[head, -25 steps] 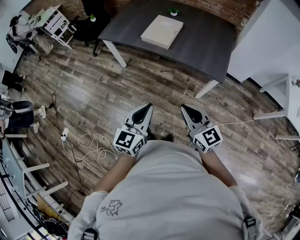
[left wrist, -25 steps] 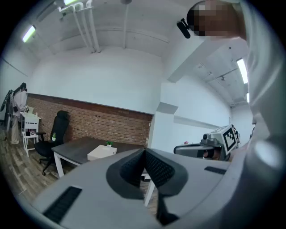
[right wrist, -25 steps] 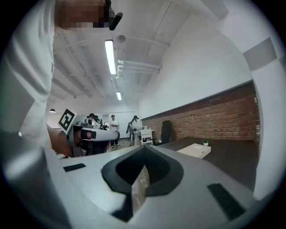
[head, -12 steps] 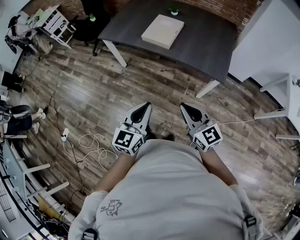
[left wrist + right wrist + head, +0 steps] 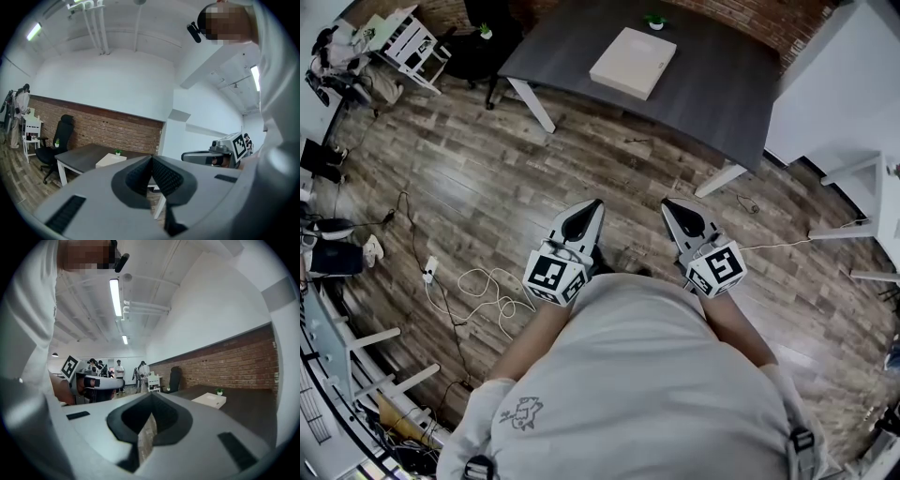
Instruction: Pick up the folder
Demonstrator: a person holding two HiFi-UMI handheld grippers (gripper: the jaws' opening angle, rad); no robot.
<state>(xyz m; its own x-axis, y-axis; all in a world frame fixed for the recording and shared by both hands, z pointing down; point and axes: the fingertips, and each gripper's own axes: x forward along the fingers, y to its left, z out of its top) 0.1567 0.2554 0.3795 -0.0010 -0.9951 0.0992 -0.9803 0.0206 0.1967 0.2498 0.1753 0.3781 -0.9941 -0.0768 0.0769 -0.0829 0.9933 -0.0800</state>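
The folder is a flat cream rectangle lying on the dark grey table at the top of the head view; it also shows far off as a pale slab, the folder in the left gripper view and the folder in the right gripper view. My left gripper and right gripper are held side by side in front of my body over the wooden floor, well short of the table. Both point toward the table, both are shut, and neither has anything between its jaws.
A small potted plant stands on the table behind the folder. A black office chair sits left of the table. White cable lies coiled on the floor at my left. White furniture stands at the right, and people stand far left.
Both grippers and my body have shifted slightly forward toward the table; the table and folder sit a little higher in the head view. The jaws stay shut.
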